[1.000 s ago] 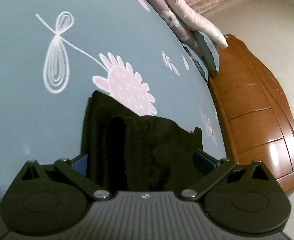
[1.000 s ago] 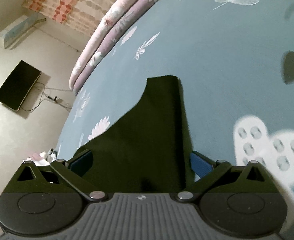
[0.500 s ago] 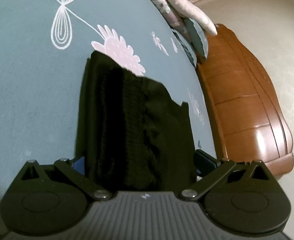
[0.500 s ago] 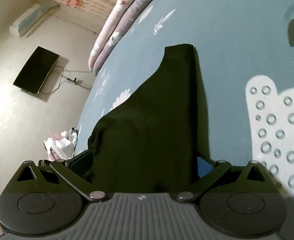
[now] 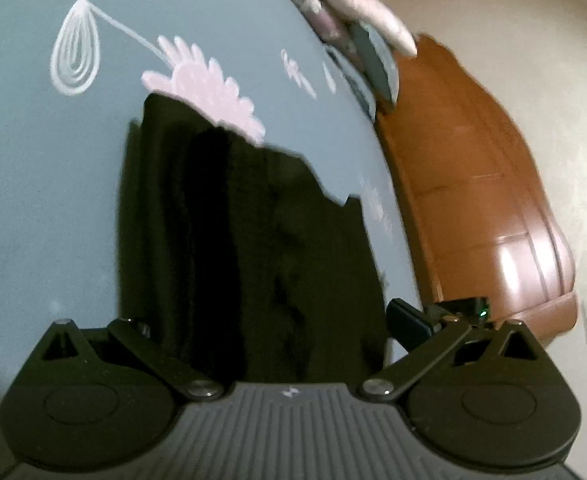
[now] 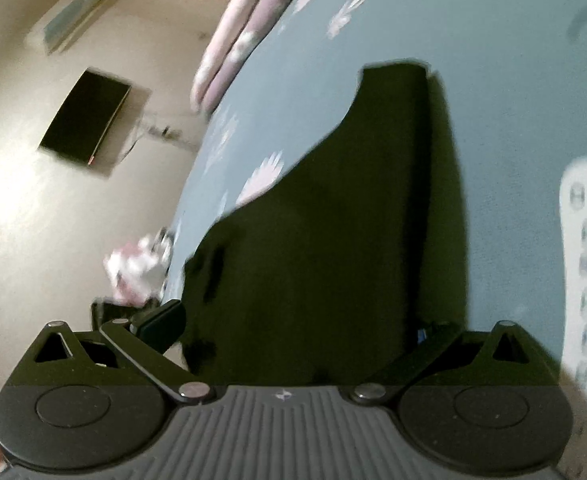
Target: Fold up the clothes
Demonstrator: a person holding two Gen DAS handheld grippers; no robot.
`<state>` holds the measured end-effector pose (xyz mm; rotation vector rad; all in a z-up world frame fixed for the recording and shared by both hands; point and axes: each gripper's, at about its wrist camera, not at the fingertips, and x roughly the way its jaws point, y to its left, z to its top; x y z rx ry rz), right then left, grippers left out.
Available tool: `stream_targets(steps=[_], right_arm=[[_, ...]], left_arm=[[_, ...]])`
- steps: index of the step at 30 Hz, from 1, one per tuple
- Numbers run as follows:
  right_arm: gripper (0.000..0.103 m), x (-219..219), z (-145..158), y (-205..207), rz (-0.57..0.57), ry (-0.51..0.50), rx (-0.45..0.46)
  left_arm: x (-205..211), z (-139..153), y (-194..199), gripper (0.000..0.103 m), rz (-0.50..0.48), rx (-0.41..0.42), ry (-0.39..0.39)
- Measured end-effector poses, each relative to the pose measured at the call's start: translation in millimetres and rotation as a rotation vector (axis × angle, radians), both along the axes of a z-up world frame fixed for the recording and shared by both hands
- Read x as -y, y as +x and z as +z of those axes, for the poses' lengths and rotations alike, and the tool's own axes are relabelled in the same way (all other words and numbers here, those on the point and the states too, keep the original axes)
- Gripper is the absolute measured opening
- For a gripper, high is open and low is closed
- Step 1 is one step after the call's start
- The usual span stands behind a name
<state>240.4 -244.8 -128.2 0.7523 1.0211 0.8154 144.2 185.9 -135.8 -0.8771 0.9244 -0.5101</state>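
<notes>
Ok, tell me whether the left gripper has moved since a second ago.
Yes. The left hand-held gripper has pulled back from the pink flower print, drawing more black garment into view.

No words, brand names or numbers can be read in either wrist view; the only mark is a small pale emblem, too small to make out, on the ribbed housing of the left gripper and of the right gripper.

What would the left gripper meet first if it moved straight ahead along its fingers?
The black garment, which already fills the gap of the left gripper and stretches ahead. Beyond it comes the blue bedsheet, though depth is hard to judge here.
</notes>
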Motion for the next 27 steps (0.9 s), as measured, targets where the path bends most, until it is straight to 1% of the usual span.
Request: stream_targets(steps=[2,5,7,9,11,13,14,15,17,19,20,21,22,25,26,27], right_arm=[[0.103,-6.4,1.1,4.5,0.022,-0.013,0.003],[0.103,-16.4,1.2,27.2,0.027,-0.009,-0.022],[0.103,-18.9,0.7,35.1,0.028,-0.003,-0.037],[0.103,-16.4,0.1,31.9,0.029,0.009,-0.026],[0.103,-14.6,-1.2,24.1,0.032,0.020,0.018],[0.103,-15.8,-1.6,18.6,0.036,0.006,0.064],[0.103,-17.3,-0.8,17.1,0.039,-0.012,0.076],[0.103,-17.4,-0.3,16.4,0.041,-0.024,0.082],[0.103,-14.7,-0.4,18.6,0.043,-0.017,0.075],[0.103,-10.8,-1.6,21.4,0.052,0.002,0.064],[0.103,-10.4,-1.6,21.9,0.057,0.002,0.065],[0.103,-11.0,-1.2,21.6,0.062,-0.004,0.070],[0.103,-12.0,-0.7,20.8,0.066,-0.012,0.077],[0.102,-12.7,0.8,19.3,0.070,-0.029,0.092],[0.100,-11.7,1.2,19.4,0.069,-0.033,0.093],[0.096,-10.6,1.5,19.5,0.068,-0.036,0.095]], left_arm=[[0.1,1.0,12.3,0.102,0.013,0.000,0.003],[1.3,3.0,29.9,0.102,0.034,-0.002,0.010],[7.2,6.7,35.3,0.102,0.011,-0.005,0.050],[7.9,7.3,31.0,0.102,-0.016,0.026,0.064],[5.3,6.2,24.3,0.098,-0.028,0.058,0.066],[3.7,6.0,20.7,0.093,-0.028,0.073,0.078],[3.5,6.4,20.3,0.092,-0.028,0.073,0.084],[3.1,6.8,20.5,0.089,-0.027,0.068,0.089],[1.7,7.5,20.9,0.085,-0.023,0.056,0.095],[-2.7,6.0,18.7,0.073,-0.011,0.046,0.100],[-5.2,4.9,17.2,0.065,-0.003,0.042,0.102],[-7.4,3.5,16.4,0.060,0.007,0.037,0.106],[-9.5,1.7,15.8,0.053,0.019,0.030,0.111],[-14.6,-2.1,13.7,0.052,0.034,0.025,0.099],[-14.4,-1.7,13.5,0.052,0.034,0.027,0.102],[-13.8,-0.9,13.6,0.052,0.032,0.029,0.109]])
